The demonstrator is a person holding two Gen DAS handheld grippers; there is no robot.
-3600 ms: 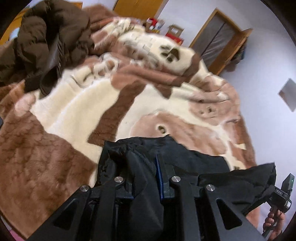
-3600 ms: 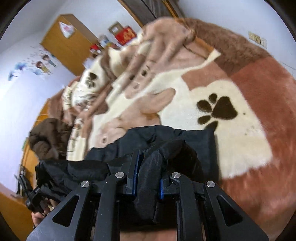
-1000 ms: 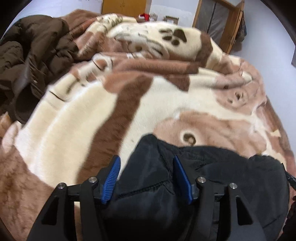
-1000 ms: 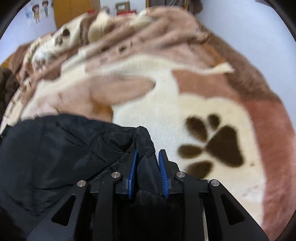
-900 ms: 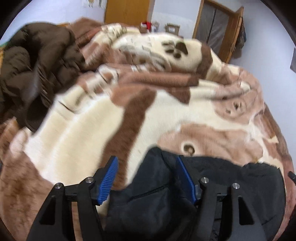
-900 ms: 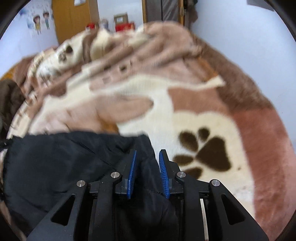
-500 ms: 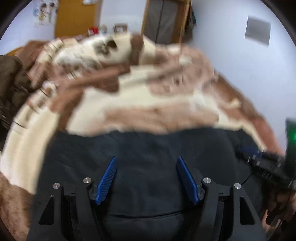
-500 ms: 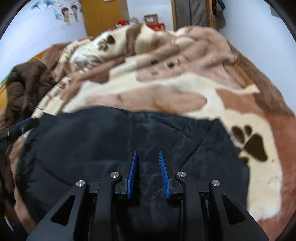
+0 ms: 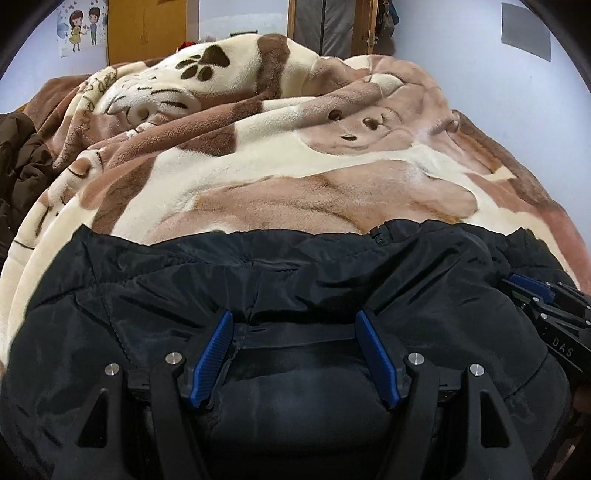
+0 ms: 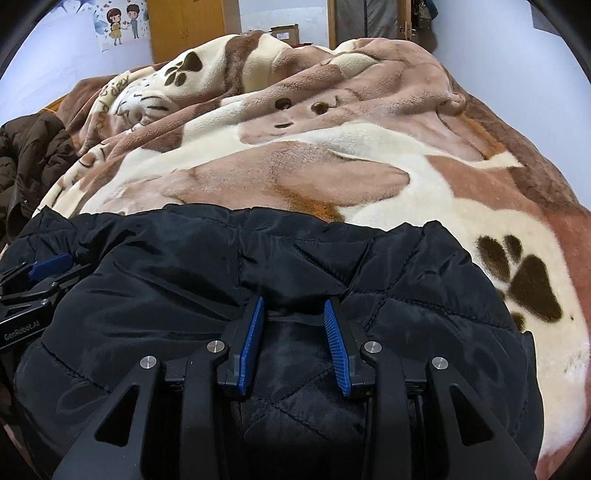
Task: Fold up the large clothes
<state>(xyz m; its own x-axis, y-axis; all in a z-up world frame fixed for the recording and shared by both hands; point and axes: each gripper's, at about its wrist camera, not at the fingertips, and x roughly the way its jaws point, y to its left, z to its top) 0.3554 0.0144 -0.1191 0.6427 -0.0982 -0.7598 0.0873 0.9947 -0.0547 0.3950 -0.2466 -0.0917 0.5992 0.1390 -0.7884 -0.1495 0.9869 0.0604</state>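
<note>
A black padded jacket (image 9: pixel 295 280) (image 10: pixel 258 266) lies spread across the near part of the bed. My left gripper (image 9: pixel 293 321) hovers low over its near edge, jaws wide open, with a ridge of the black fabric lying loose between the blue pads (image 9: pixel 214 350). My right gripper (image 10: pixel 293 302) stands over the quilted part of the jacket. Its jaws are opening, and the fabric between its blue pads (image 10: pixel 251 339) is not pinched. Each gripper shows in the other's view: the right gripper (image 9: pixel 535 291) at the right edge, the left gripper (image 10: pixel 48 267) at the left edge.
A plush brown and cream blanket with paw prints (image 9: pixel 295 166) (image 10: pixel 314 155) covers the bed and bunches up at the far side. A dark brown coat (image 9: pixel 18 166) (image 10: pixel 33 155) is heaped at the left. A wooden wardrobe (image 9: pixel 147 29) and a door stand behind.
Both grippers have let go of the jacket's corners and swung inward over its middle. The jacket now lies flat and wide. The right jaws have spread apart.
</note>
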